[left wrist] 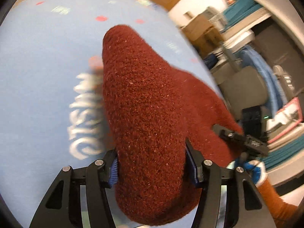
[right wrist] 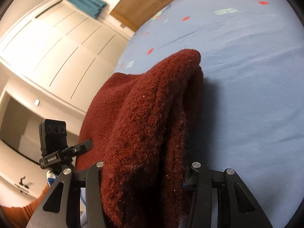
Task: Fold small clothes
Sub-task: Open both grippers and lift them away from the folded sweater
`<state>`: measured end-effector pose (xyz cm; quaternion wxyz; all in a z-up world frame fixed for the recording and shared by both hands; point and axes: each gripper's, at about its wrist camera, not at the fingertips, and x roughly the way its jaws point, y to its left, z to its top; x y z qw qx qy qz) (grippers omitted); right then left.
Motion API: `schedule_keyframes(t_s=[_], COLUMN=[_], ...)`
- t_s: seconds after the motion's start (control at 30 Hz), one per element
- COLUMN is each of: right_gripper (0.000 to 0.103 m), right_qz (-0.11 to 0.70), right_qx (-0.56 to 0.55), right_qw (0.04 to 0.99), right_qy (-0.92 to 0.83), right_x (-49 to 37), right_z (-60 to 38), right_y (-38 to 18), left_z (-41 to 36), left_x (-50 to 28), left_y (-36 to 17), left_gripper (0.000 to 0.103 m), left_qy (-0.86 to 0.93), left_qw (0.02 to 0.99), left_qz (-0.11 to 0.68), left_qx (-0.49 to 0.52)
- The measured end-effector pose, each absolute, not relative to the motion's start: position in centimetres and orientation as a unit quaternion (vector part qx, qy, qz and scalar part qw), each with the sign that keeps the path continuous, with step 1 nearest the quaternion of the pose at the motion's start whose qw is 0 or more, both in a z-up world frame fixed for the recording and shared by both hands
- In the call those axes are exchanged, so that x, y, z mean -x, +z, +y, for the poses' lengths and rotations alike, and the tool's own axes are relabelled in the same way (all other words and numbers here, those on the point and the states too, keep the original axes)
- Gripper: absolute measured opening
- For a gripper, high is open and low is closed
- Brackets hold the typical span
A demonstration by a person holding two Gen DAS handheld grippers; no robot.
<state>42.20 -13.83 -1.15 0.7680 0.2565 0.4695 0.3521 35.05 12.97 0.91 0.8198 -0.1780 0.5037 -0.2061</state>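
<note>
Both tools' fingertips buried under red knit (left wrist: 148,114); bedsheet (left wrist: 38,76) print blurred, unreadable.

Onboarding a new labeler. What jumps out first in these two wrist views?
The fuzzy dark red garment fills the middle of both views, bunched between the fingers of the left gripper and the right gripper, both shut on it. Behind it lies the light blue sheet with red spots and, in the left view, blurred white lettering. The other gripper's camera mount shows at lower left in the right view.
</note>
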Motion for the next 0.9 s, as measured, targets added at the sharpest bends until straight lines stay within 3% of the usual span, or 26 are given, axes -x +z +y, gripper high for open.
schedule_keyframes(t_s=[0.07,0.2,0.43,0.6,0.7,0.9], right_gripper=[0.049,0.061,0.061,0.062,0.066,0.069], right_qz=[0.499,0.509,0.479,0.518,0.531,0.521], right_qx=[-0.234,-0.233,-0.253,-0.237,-0.213,-0.211], right_qw=[0.765,0.768,0.786,0.782,0.787,0.805], right_qy=[0.333,0.311,0.299,0.253,0.230,0.193], right_x=[-42.1,-41.0,-37.5,-36.8,-36.7,-35.5], right_z=[-12.4,-12.6,-18.2,-18.4,-17.6,-17.3], right_y=[-2.4,-2.5,-0.4,-2.6,-3.2,-1.5], left_z=[13.1,13.3,11.3,11.2,11.4,9.7], left_x=[-35.0,-33.4,-30.1,-28.8,-29.6,-28.9], left_y=[-0.6,0.7,2.0,1.0,0.9,3.0], left_gripper=[0.058,0.061,0.061,0.062,0.068,0.067], left_qy=[-0.177,-0.179,-0.170,-0.160,-0.145,-0.092], left_qw=[0.815,0.825,0.842,0.842,0.845,0.868], left_qz=[0.528,0.514,0.507,0.510,0.510,0.483], left_qx=[0.160,0.153,0.064,0.071,0.073,0.066])
